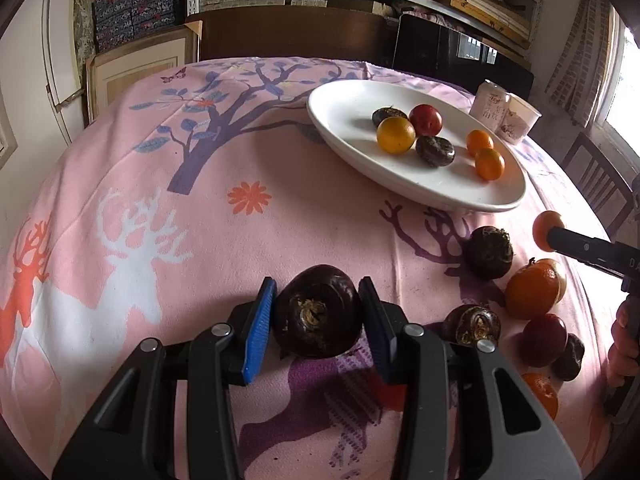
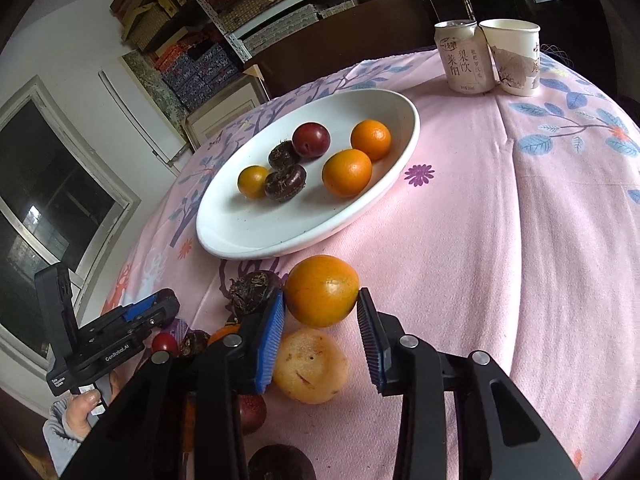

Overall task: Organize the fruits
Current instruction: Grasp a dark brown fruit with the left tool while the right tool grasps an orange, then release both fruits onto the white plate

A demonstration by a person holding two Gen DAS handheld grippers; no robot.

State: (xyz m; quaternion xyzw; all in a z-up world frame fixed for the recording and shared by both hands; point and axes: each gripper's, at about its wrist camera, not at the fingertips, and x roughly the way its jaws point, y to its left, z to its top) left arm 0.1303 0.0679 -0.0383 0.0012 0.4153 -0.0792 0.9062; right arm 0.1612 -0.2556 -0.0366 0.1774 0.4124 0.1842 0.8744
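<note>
Fruit status: left tongs [image 1: 316, 318] pinching dark glossy water chestnut [image 1: 316, 316] on pink tabletop [image 1: 300, 220]; right tongs [image 2: 322, 312] clamped on smooth orange [image 2: 322, 290] near white plate [image 2: 248, 240].

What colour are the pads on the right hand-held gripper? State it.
Blue, ribbed pads, clearest in the right wrist view.

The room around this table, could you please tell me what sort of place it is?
Probably a home dining room that doubles as storage: a pink deer-print tablecloth covers the table, a wooden chair stands beside it, and shelves of stacked boxes line the wall.
</note>
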